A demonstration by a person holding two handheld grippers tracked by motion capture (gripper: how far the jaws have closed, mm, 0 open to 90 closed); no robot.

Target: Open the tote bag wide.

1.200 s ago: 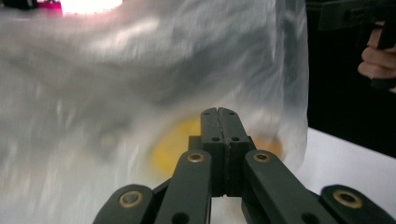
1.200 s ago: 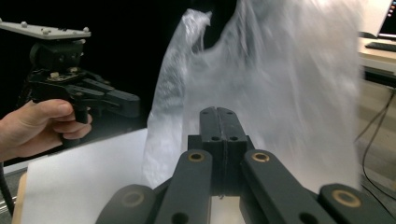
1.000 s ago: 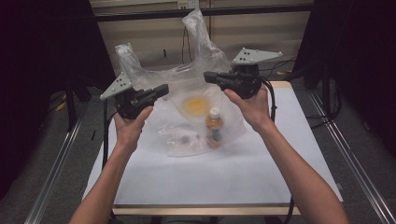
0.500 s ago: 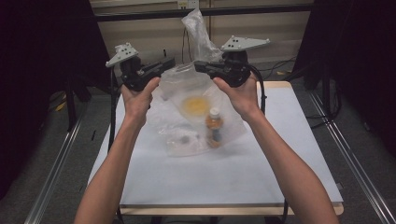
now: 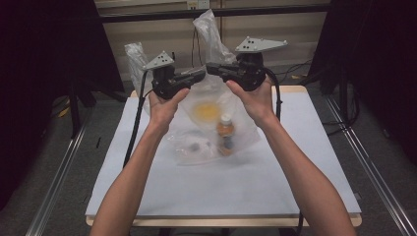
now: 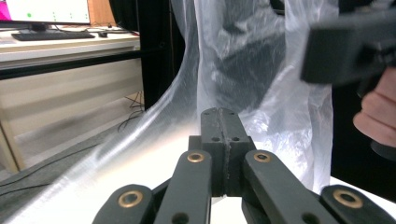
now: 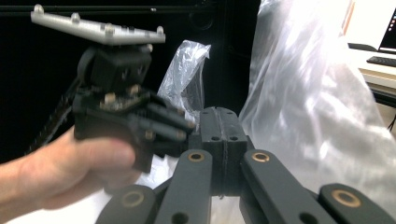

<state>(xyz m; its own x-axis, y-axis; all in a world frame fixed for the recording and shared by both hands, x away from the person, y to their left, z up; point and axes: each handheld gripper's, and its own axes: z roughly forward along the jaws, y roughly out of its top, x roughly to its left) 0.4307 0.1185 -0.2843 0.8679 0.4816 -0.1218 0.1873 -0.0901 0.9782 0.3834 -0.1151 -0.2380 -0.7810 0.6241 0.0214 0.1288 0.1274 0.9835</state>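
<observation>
Clear plastic bag (image 5: pixel 211 105) was held up over far half of table (image 5: pixel 295 196), its long axis running roughly vertical-to-sloped: upper corners lifted high, lower end draped on the tabletop. Inside lower part lay a small bottle (image 5: pixel 225 135), cap toward far edge, w/ a yellow round item (image 5: pixel 205 112) just beyond it & a small dark item (image 5: pixel 195 146) beside it.

Left gripper (image 5: pixel 199 74) & right gripper (image 5: pixel 212 69) met nearly tip-to-tip at bag's top; both forearms stretched forward, wrists raised, hands wrapped round the grips.

Left gripper view: jaws pressed together, bag film rising just behind tips; whether film was pinched, can't tell. It also caught a monitor (image 6: pixel 46 10) & keyboard (image 6: pixel 51 34) on a desk. Right gripper view: jaws likewise closed, the other gripper w/ its grey plate (image 7: pixel 95 25) close by.
</observation>
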